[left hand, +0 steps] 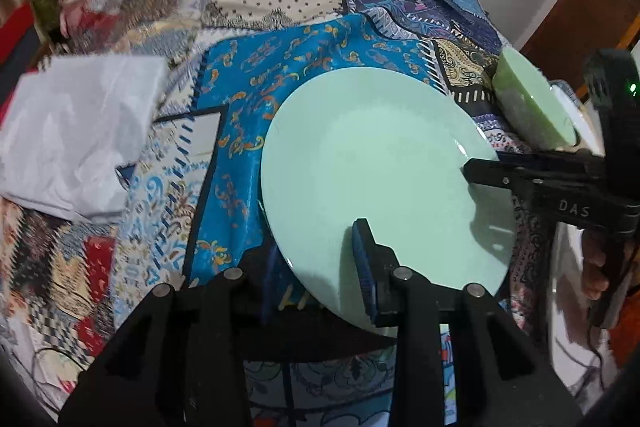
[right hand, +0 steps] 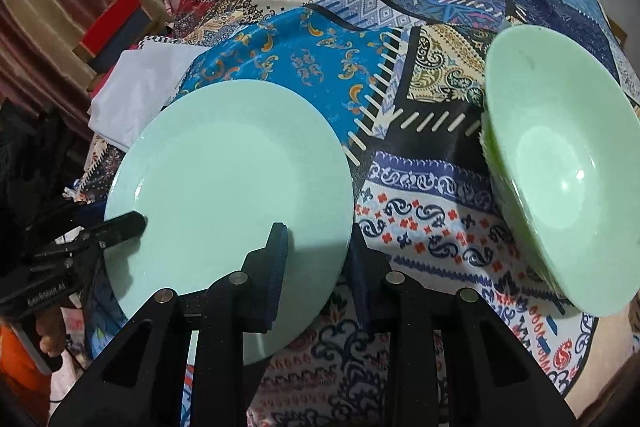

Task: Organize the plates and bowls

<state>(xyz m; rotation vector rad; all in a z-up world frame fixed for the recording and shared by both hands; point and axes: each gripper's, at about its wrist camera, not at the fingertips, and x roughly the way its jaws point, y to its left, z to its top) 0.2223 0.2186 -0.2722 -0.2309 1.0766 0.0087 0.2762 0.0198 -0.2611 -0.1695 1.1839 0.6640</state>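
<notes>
we hold the pale green plate (left hand: 372,163) over the patchwork tablecloth (left hand: 280,75) by opposite rims: the left gripper (left hand: 316,259) and the right gripper (right hand: 318,267) each have their jaws closed narrowly on its edge. glazed, smooth and thin-rimmed, the plate could slip or tilt if either hand pulls unevenly. right of the plate sits a stack of glossy green bowls (right hand: 560,163), which it might clip.
</notes>
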